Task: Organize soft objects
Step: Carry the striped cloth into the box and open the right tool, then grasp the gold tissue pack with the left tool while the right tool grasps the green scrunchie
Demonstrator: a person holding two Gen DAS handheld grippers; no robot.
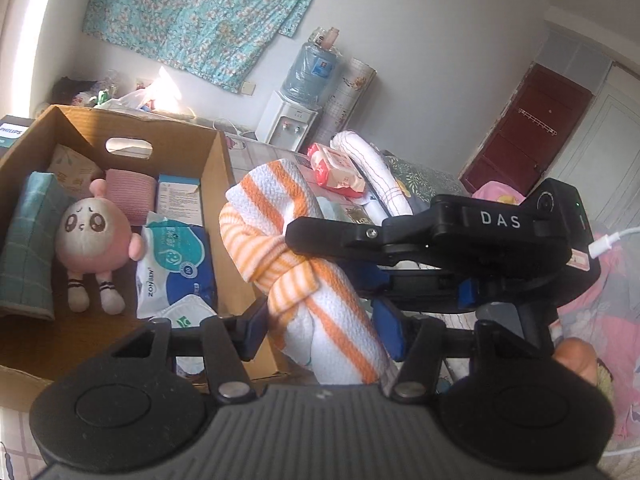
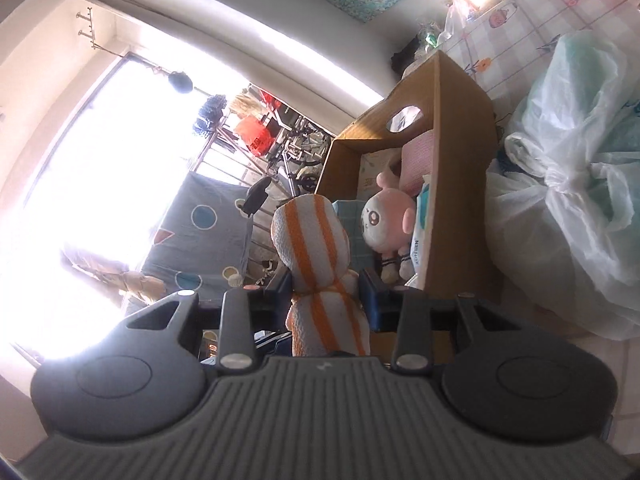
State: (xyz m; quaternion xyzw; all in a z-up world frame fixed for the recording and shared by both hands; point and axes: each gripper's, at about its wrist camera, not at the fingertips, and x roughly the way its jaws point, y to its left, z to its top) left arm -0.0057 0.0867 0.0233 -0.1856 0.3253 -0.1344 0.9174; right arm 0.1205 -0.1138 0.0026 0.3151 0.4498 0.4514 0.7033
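Observation:
An orange-and-white striped towel (image 1: pixel 272 200) (image 2: pixel 312 236), rolled into a bundle, hangs in the air just right of an open cardboard box (image 1: pixel 216 168) (image 2: pixel 460 160). My left gripper (image 1: pixel 322 328) has its blue pads against both sides of the towel's lower part. My right gripper (image 1: pixel 320 256) (image 2: pixel 326 292) reaches in from the right and pinches the towel at its narrow waist. Inside the box lie a pink plush toy (image 1: pixel 94 236) (image 2: pixel 386 220), a teal checked cloth (image 1: pixel 28 240), a pink folded cloth (image 1: pixel 130 196) and a wipes pack (image 1: pixel 176 256).
Behind the towel lie a rolled white towel (image 1: pixel 372 164) and a red packet (image 1: pixel 336 168). A water dispenser (image 1: pixel 288 120) stands at the back wall. Bulky plastic bags (image 2: pixel 568 184) sit right of the box. A thumb (image 1: pixel 576 360) shows at the right gripper's handle.

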